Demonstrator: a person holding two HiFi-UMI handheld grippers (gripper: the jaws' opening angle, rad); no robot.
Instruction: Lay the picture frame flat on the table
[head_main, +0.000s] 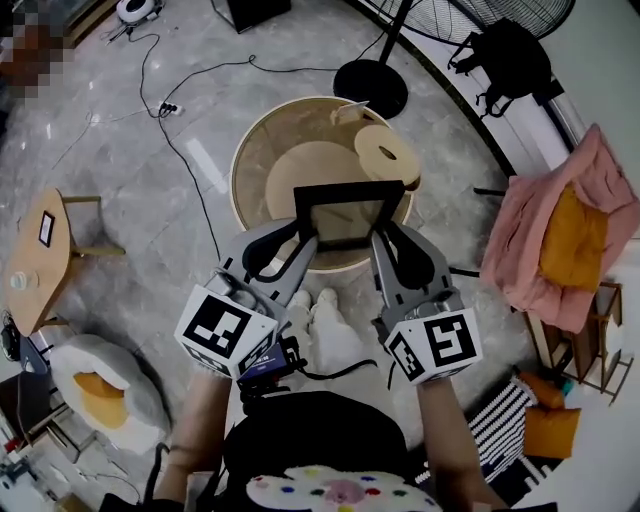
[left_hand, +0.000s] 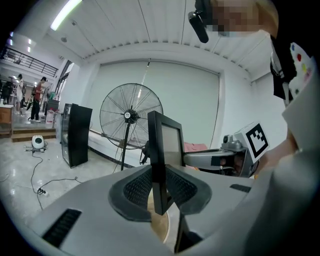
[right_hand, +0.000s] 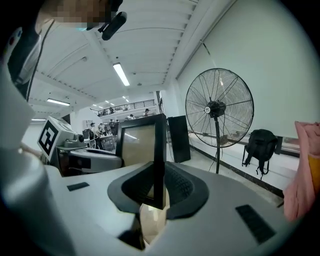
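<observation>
A black picture frame (head_main: 349, 189) with a pale pane hangs over the near side of the round wooden table (head_main: 252, 172), held at both sides. My left gripper (head_main: 305, 238) is shut on its left edge. In the left gripper view the frame (left_hand: 159, 160) stands on edge between the ribbed pads (left_hand: 137, 187). My right gripper (head_main: 386, 232) is shut on the right edge. In the right gripper view the frame (right_hand: 142, 142) sits clamped between the dark pads (right_hand: 177, 187). Whether the frame's lower edge touches the table is hidden.
A round wooden disc piece (head_main: 387, 155) lies on the table's far right. Behind it stands a fan's black base (head_main: 370, 88). A pink cloth over a chair (head_main: 560, 230) is at the right, a small wooden side table (head_main: 45, 255) at the left. Cables (head_main: 170, 110) run across the floor.
</observation>
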